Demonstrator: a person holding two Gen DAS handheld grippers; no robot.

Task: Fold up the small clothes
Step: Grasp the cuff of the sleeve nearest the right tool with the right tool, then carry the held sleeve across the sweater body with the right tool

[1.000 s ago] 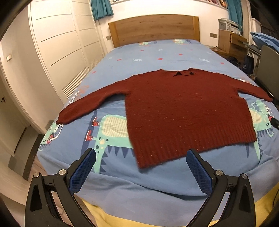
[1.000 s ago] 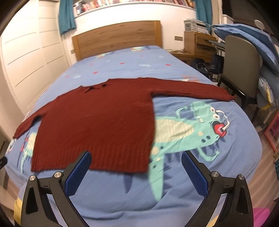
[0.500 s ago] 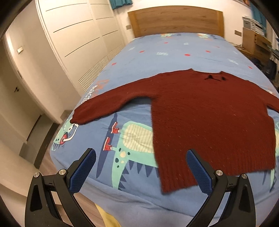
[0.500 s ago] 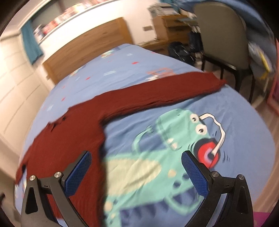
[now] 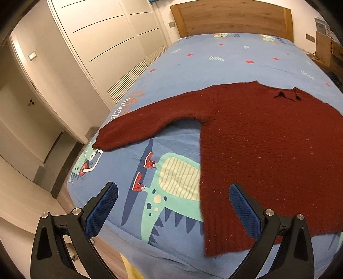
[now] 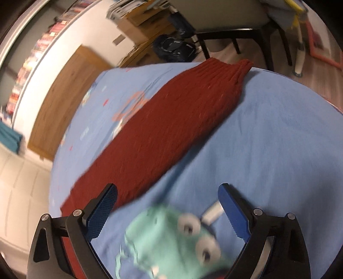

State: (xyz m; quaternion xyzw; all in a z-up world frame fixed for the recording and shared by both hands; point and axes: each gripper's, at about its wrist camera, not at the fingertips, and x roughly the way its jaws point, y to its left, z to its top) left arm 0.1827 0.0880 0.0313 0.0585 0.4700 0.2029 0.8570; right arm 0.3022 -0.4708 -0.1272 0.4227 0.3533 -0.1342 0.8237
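Observation:
A dark red knitted sweater [image 5: 268, 146] lies flat, sleeves spread, on a bed with a blue dinosaur-print sheet [image 5: 214, 64]. In the left wrist view its left sleeve [image 5: 145, 126] reaches toward the bed's left edge. My left gripper [image 5: 173, 203] is open and empty, above the sheet just left of the sweater's hem. In the right wrist view the right sleeve [image 6: 171, 122] runs up to its cuff [image 6: 233, 68] at the bed's edge. My right gripper [image 6: 167, 206] is open and empty, over the sheet beside that sleeve.
White wardrobe doors [image 5: 107, 43] and a doorway stand left of the bed. A wooden headboard [image 5: 231, 19] is at the far end. A chair [image 6: 235, 34], a dark bag [image 6: 173, 47] and wooden furniture stand on the floor right of the bed.
Both grippers have swung outward: the left toward the left sleeve side, the right toward the right sleeve and lower, tilted. The sweater has not moved. Both stay open.

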